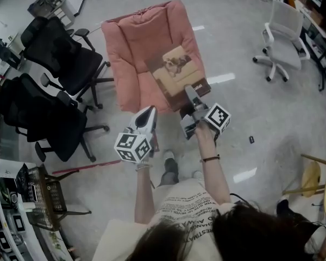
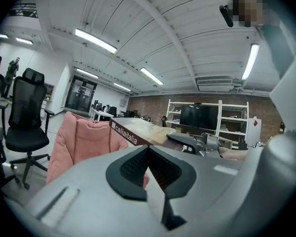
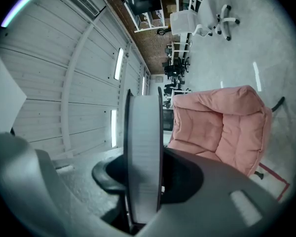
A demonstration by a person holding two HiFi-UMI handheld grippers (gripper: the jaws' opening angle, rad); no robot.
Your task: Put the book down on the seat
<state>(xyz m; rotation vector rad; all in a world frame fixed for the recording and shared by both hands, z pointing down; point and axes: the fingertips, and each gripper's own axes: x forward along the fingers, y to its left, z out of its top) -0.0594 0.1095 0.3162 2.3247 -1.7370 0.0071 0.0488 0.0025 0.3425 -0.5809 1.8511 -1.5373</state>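
A hardcover book [image 1: 179,69] with a dog picture on its cover hangs flat over the front of the seat of a pink cushioned armchair [image 1: 136,42]. My right gripper [image 1: 191,94] is shut on the book's near edge. In the right gripper view the white page block [image 3: 144,152] stands upright between the jaws, with the armchair [image 3: 222,127] beyond it. My left gripper [image 1: 148,113] is shut and holds nothing, low in front of the chair's left front corner. The left gripper view shows the book's brown spine [image 2: 133,132] to its right, above the pink cushion [image 2: 84,142].
Two black office chairs [image 1: 60,53] [image 1: 38,118] stand left of the armchair. A white office chair [image 1: 285,31] is at the far right. A wire basket [image 1: 43,192] sits at lower left, a yellow seat [image 1: 315,178] at lower right. Grey floor surrounds the armchair.
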